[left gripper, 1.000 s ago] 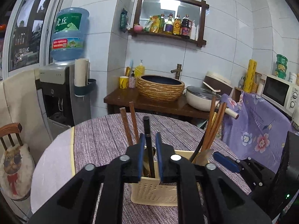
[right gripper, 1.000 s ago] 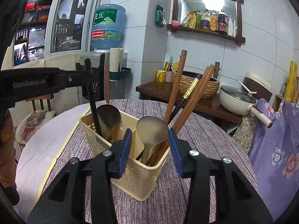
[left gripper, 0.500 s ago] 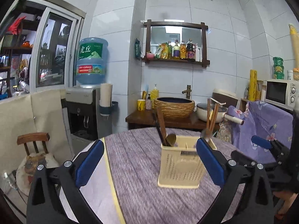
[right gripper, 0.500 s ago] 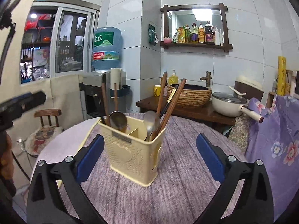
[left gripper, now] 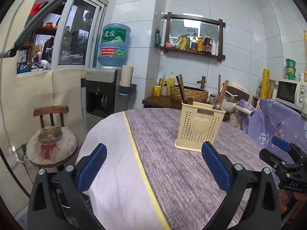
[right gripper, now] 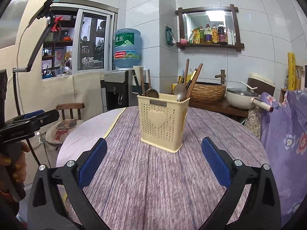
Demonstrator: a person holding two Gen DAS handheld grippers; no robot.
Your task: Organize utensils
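A cream perforated utensil holder [left gripper: 199, 127] [right gripper: 163, 121] stands upright on the round table with its purple cloth [left gripper: 172, 168] [right gripper: 153, 182]. Spoons [right gripper: 180, 92] and wooden chopsticks [right gripper: 193, 81] stick up out of both its compartments. My left gripper [left gripper: 153, 160] hangs wide open over the table, well short of the holder, nothing between its blue pads [left gripper: 92, 166]. My right gripper [right gripper: 153, 158] is also wide open and empty, short of the holder. The other gripper shows at the edge of each view: right one [left gripper: 284, 153], left one [right gripper: 28, 120] with a hand on it.
A wooden chair with a cat cushion [left gripper: 50, 141] stands left of the table. Behind are a water dispenser [left gripper: 103, 94], a side table with a woven basin [right gripper: 208, 92] and a pot [right gripper: 240, 97], and a floral-covered stand with a microwave [left gripper: 289, 94] at right.
Both grippers opened wide, letting go of the utensils now standing in the holder, and drew back from it toward the near side of the table.
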